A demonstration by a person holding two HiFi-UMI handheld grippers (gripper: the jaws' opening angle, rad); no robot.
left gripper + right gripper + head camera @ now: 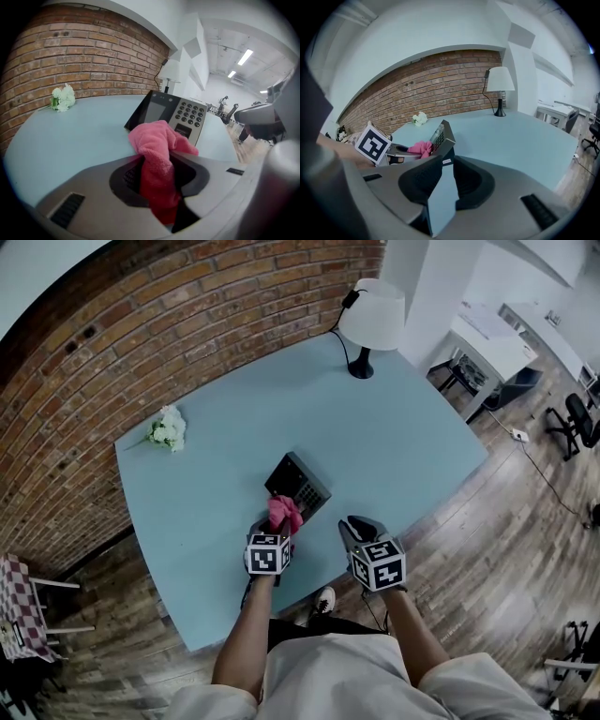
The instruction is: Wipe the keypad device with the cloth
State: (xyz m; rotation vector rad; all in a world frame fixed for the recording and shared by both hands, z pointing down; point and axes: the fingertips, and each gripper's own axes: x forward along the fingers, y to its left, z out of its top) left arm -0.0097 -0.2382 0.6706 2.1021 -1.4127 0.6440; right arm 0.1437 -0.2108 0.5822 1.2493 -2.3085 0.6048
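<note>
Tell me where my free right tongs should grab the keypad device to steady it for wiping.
Probably its right side edge, approached from the right. The keypad device stands tilted like a slab, and that edge faces the open, empty right tongs. The left tongs, shut on the pink cloth, sit at its near left, so the right side is free.

Prob. an office; white desks [492, 348], swivel chair [578, 423], strip lights [244, 56] overhead.
</note>
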